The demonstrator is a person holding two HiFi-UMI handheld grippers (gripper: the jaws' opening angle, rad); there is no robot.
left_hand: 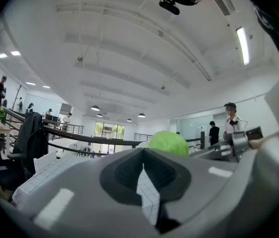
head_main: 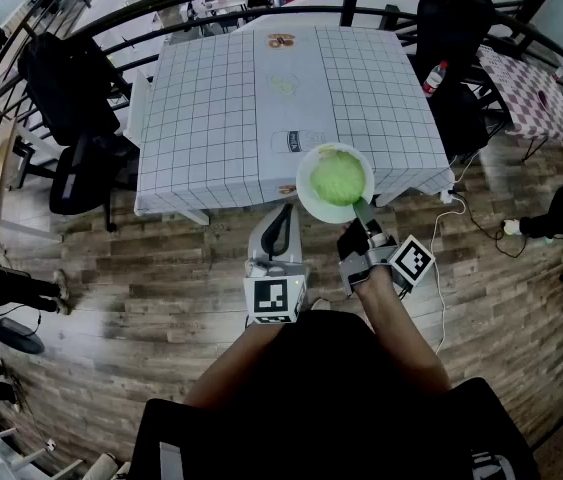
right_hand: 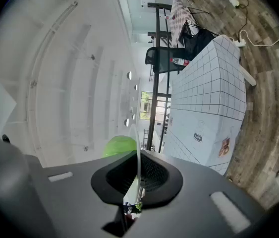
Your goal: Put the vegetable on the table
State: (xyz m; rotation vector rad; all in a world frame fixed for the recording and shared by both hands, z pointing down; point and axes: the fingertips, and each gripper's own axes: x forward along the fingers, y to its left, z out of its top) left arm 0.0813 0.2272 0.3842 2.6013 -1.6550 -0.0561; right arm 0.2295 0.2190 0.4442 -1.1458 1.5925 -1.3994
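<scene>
**Wood floor, gridded table, plate held by the near edge**

Wood-plank floor point(head_main: 111, 298) surrounds a table point(head_main: 211, 118) under a white grid-pattern cloth, with a dark chair point(head_main: 71, 88) at its left. In the head view, a white plate point(head_main: 306, 173) overlaps the table's near edge. The right gripper point(head_main: 361, 211) is clamped on the plate's rim. A round green vegetable point(head_main: 339, 178) sits on the plate. The left gripper point(head_main: 281, 213), just beside it, has its jaws closed together on nothing.

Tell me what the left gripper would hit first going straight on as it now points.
Probably the table at its near edge, just ahead of the left gripper; the plate sits slightly right of that line. Depth is unclear.
</scene>
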